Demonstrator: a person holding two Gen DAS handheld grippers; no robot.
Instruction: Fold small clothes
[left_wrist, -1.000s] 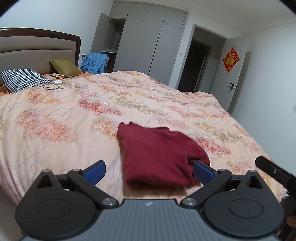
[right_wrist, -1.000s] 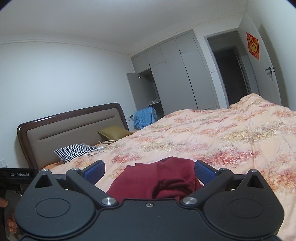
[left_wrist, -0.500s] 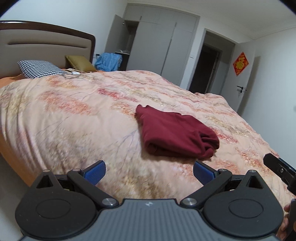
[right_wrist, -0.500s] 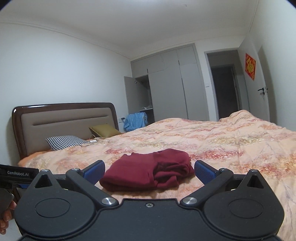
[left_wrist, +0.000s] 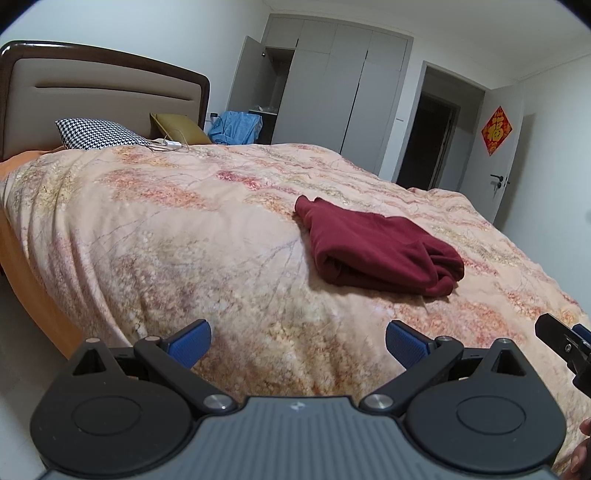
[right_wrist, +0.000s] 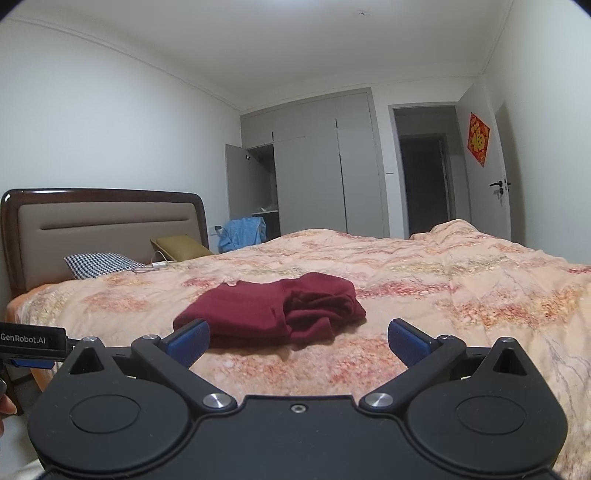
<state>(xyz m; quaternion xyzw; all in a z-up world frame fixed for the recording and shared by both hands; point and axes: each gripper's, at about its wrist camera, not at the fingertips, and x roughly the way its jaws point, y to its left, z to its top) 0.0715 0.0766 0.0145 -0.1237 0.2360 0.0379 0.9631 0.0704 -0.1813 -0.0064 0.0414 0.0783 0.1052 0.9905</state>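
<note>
Folded maroon garment (left_wrist: 376, 251) lying on the bed (left_wrist: 184, 236), both hand-held grippers spread and holding nothing.

The garment rests as a thick bundle on the floral quilt, toward the foot side of the bed and well apart from the checked pillow (left_wrist: 98, 133) and olive pillow (left_wrist: 177, 125) by the headboard (left_wrist: 103, 96). The left hand-held gripper (left_wrist: 297, 341) hovers off the bed's near edge, short of the garment, blue pads wide apart. The right hand-held gripper (right_wrist: 297, 341) sits likewise splayed, its left pad just overlapping the garment's near corner in view; contact cannot be told.
</note>
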